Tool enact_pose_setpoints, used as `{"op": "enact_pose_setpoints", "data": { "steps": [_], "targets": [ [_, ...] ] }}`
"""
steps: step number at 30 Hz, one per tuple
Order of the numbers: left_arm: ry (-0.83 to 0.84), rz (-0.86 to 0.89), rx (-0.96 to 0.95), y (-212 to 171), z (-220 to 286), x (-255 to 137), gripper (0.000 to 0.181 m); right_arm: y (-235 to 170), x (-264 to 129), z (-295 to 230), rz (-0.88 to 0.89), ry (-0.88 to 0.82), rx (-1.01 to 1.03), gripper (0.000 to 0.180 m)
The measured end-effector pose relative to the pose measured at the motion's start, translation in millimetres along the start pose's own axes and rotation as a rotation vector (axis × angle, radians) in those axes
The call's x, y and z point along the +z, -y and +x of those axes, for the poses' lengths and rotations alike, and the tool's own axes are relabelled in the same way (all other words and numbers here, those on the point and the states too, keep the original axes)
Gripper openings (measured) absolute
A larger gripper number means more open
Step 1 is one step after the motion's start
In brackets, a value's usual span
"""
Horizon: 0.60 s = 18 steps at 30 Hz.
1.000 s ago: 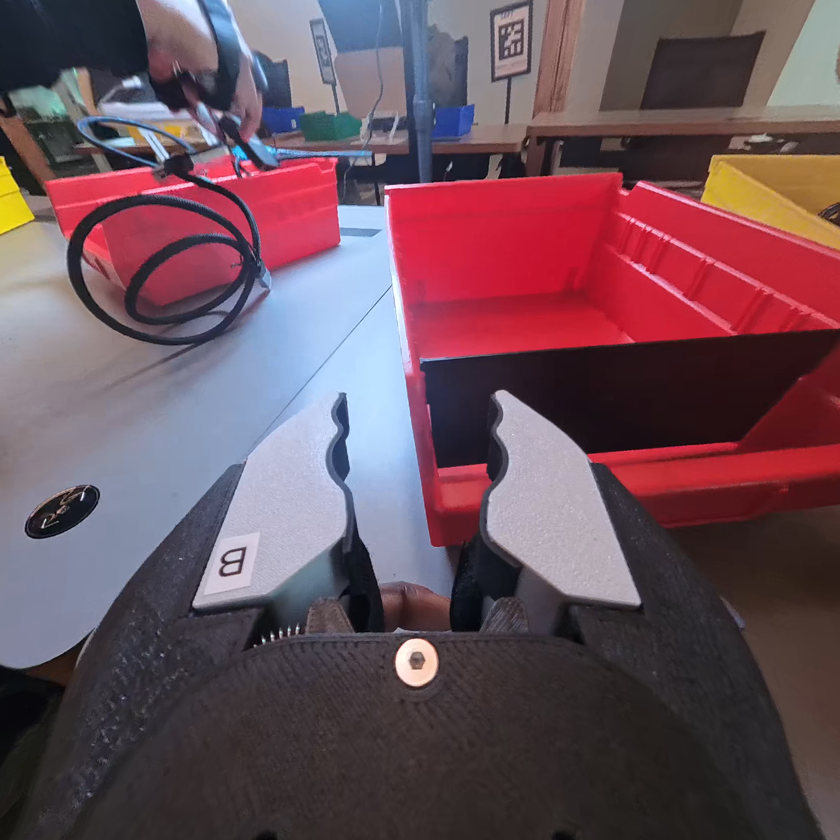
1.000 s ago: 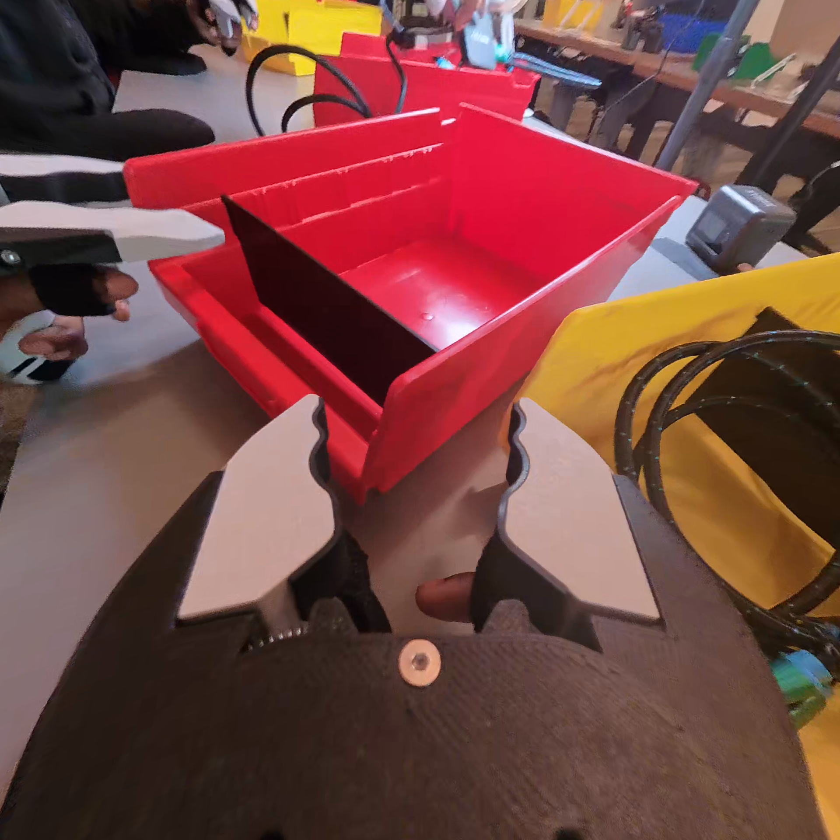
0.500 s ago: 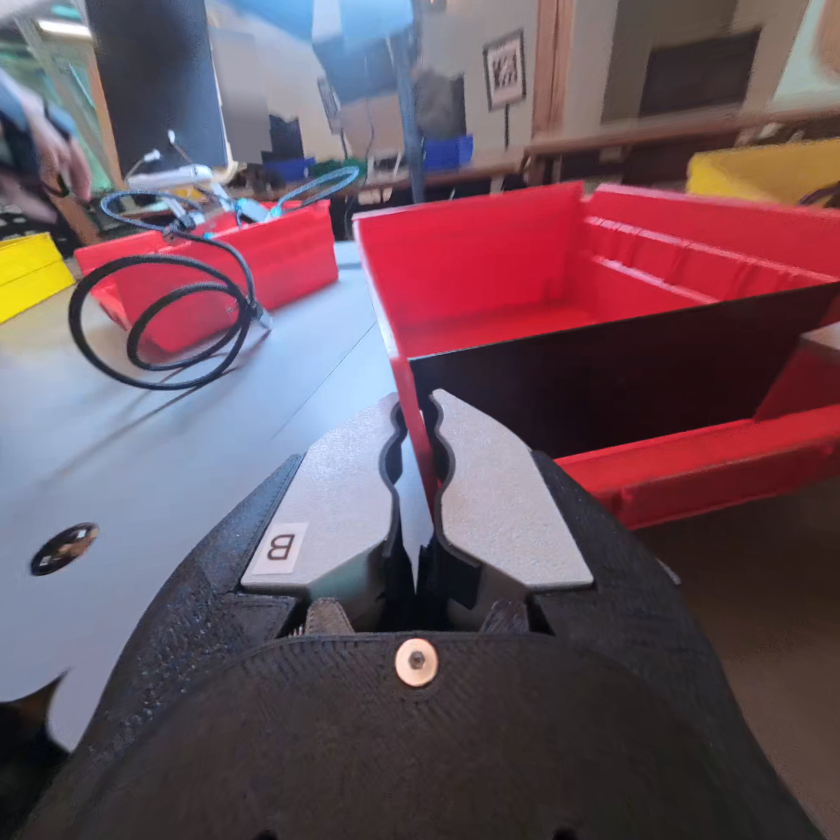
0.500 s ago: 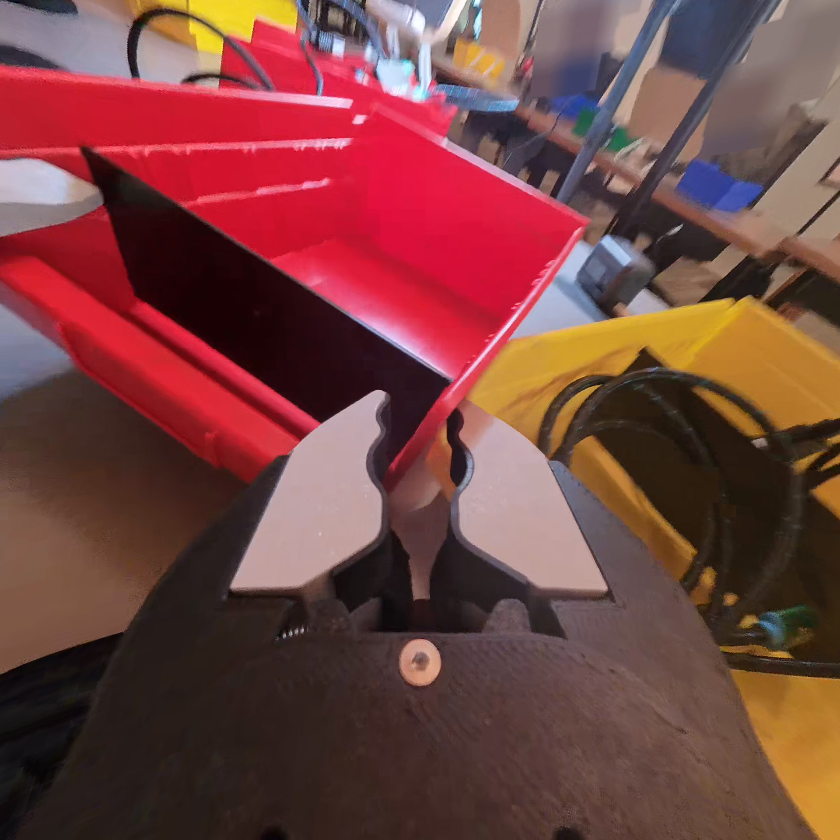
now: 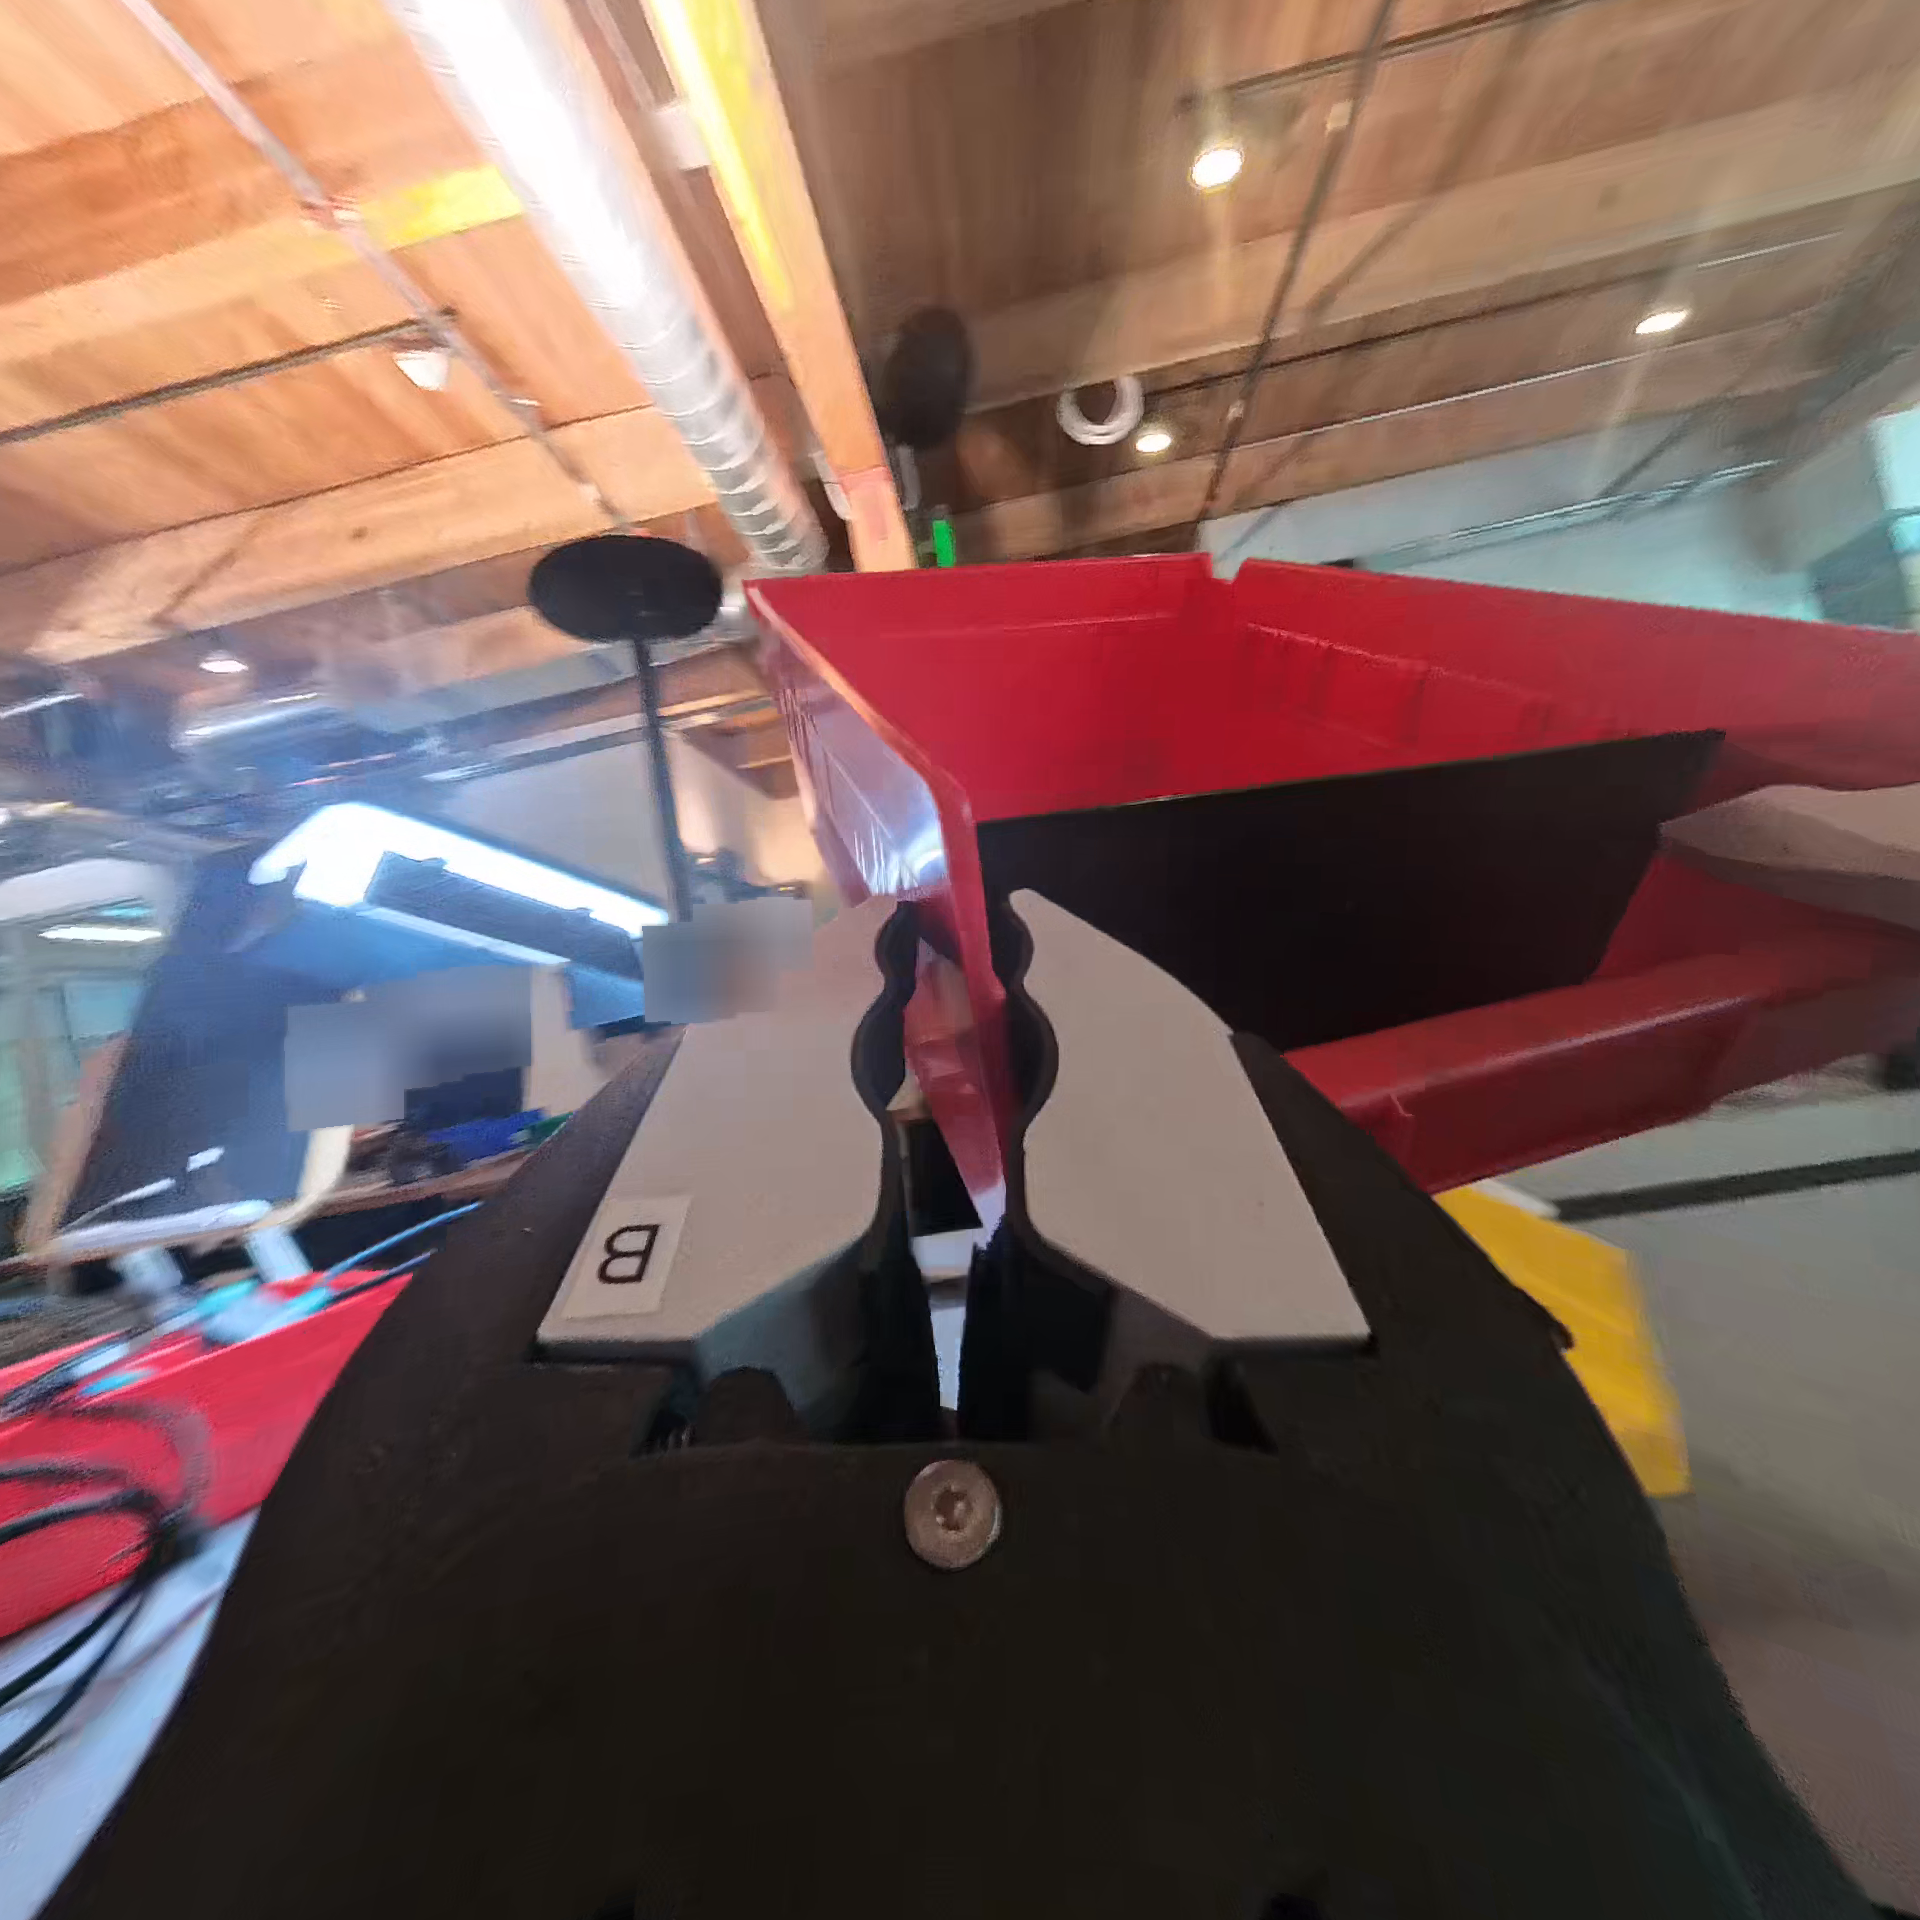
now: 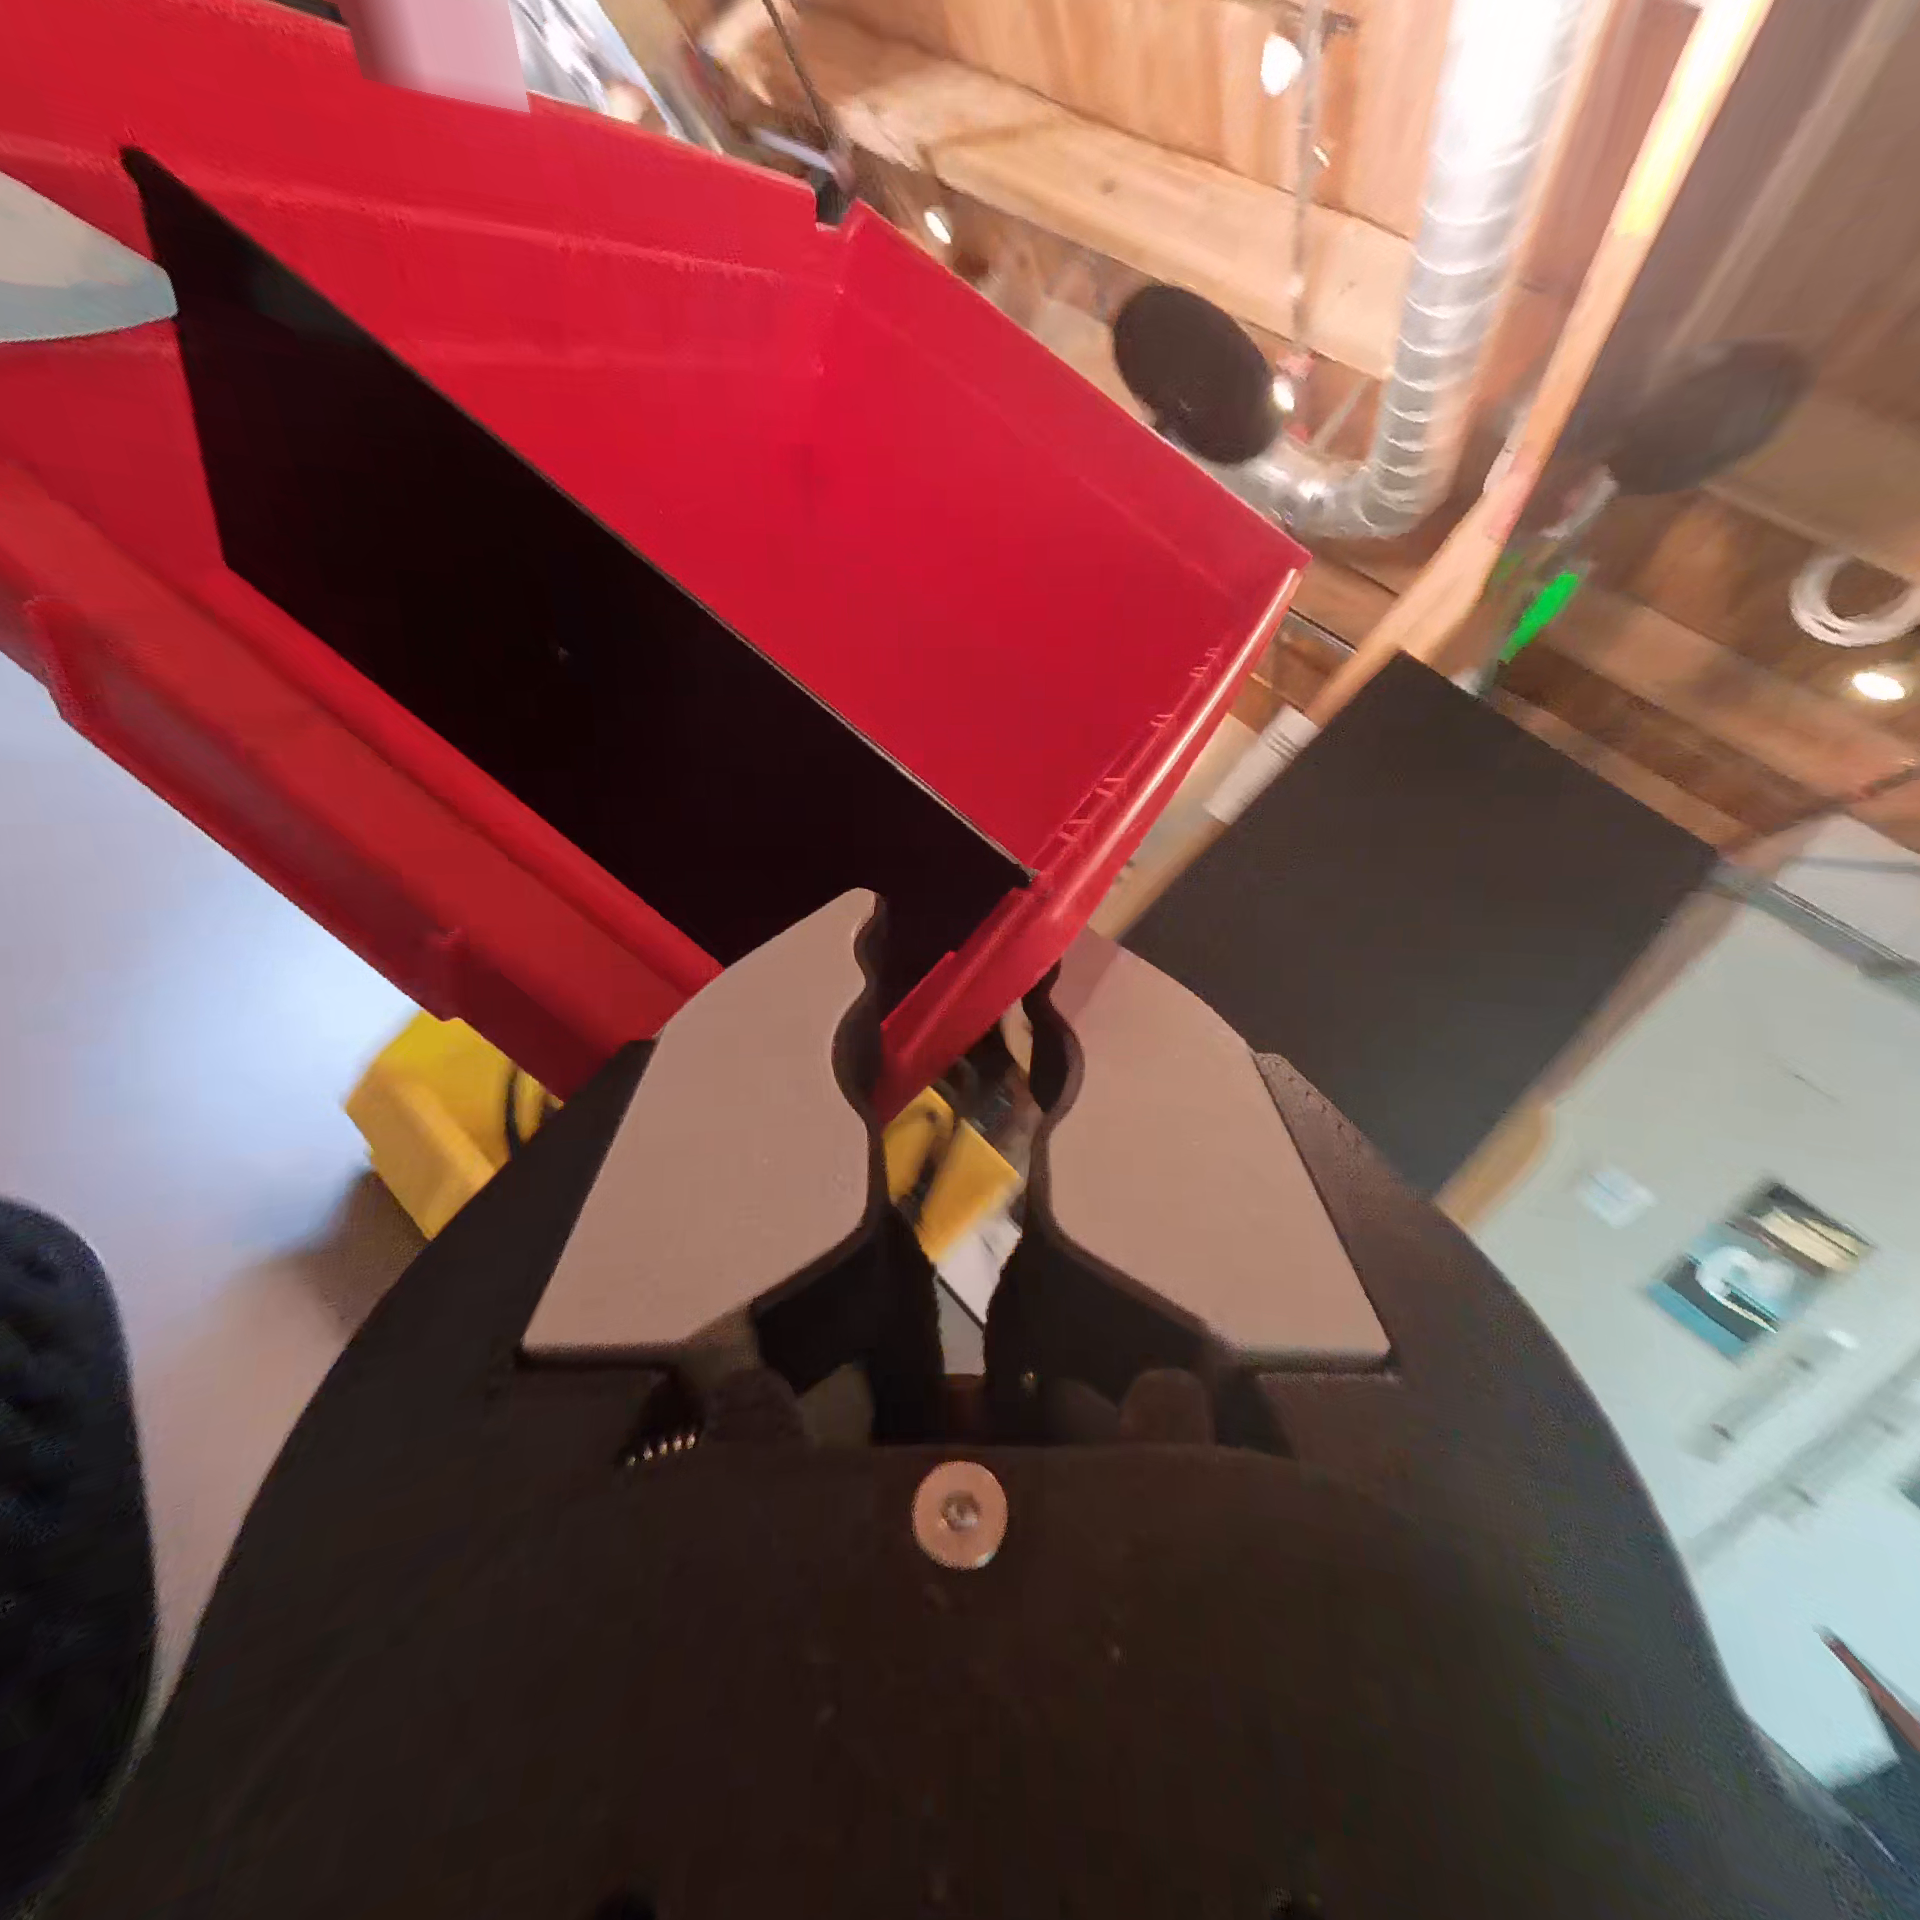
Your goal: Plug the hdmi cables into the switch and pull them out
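Observation:
A large empty red bin (image 5: 1143, 686) with a black divider (image 5: 1299, 883) is lifted and tilted, with the ceiling behind it. My left gripper (image 5: 951, 914) is shut on the bin's left side wall. My right gripper (image 6: 961, 956) is shut on the right side wall of the bin (image 6: 935, 436), beside the divider (image 6: 520, 582). The right gripper's finger (image 5: 1787, 842) shows at the far wall in the left wrist view, and the left gripper's finger (image 6: 73, 270) shows in the right wrist view. Blurred black cables (image 5: 104, 1527) lie at a second red bin (image 5: 125, 1455). No switch is in view.
A yellow bin (image 6: 436, 1122) sits on the grey table below the lifted bin; it also shows in the left wrist view (image 5: 1579, 1320). A person (image 5: 177, 1039) stands at the far left behind the second red bin. A black panel (image 6: 1403, 935) stands to the right.
Both grippers closed from open onto the bin's side walls. The bin has since been lifted off the table and tipped, so both views now look up at the ceiling.

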<state>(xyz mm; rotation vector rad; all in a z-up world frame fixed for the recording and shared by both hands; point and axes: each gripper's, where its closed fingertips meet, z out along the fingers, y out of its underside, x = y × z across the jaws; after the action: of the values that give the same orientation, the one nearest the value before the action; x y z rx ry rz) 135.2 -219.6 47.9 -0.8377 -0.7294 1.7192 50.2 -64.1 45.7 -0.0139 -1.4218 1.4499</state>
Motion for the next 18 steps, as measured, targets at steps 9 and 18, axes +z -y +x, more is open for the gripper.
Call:
{"op": "enact_pose_setpoints", "data": {
  "steps": [9, 18],
  "targets": [
    [-0.521, -0.154, -0.13, -23, 237, 91, 0.02, -118, -129, 167, -0.431, -0.268, -0.012, 0.023],
    [-0.779, -0.485, -0.064, -142, 398, 98, 0.022, -270, -196, 222, -0.77, -0.264, 0.019, 0.021]
  ]
}}
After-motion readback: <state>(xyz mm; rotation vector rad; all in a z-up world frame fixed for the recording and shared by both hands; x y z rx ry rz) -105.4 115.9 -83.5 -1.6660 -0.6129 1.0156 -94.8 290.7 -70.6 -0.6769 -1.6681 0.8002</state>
